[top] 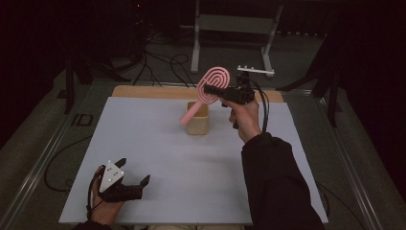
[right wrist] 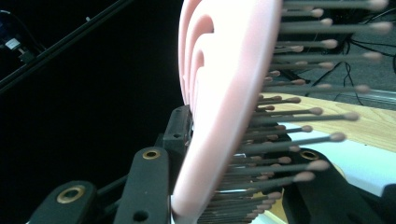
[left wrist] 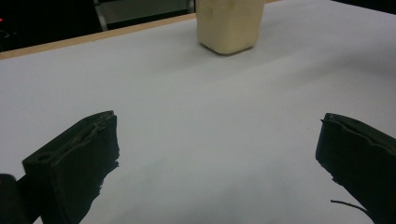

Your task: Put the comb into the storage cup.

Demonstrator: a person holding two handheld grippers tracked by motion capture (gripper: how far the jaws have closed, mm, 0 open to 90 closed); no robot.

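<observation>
Pink plastic hairbrush (top: 210,86) with a looped, open-work oval head sits clamped in my right gripper (top: 210,89), held up in the air above the far part of the table. My right jaws are closed on the brush head, one on its smooth back and one on the bristle side. In the right gripper view the pink head (right wrist: 224,93) stands edge-on between the black jaws, with its grey, ball-tipped bristles (right wrist: 308,112) pointing to the right of that view.

Handle orientation: in the high view the handle slants down and to the left, its end over the small beige cup-shaped container (top: 197,120). I cannot tell whether the handle tip touches the container's rim or is inside it.

The container stands upright on the white table sheet (top: 158,158), near the far edge where a strip of wooden board (top: 143,92) shows. In the left gripper view the same container (left wrist: 229,25) stands well ahead of my jaws.

My left gripper (top: 134,179) rests low at the near left corner of the sheet, well apart from the container. Its jaws stand wide apart with only bare white sheet between them; it grips nothing.
</observation>
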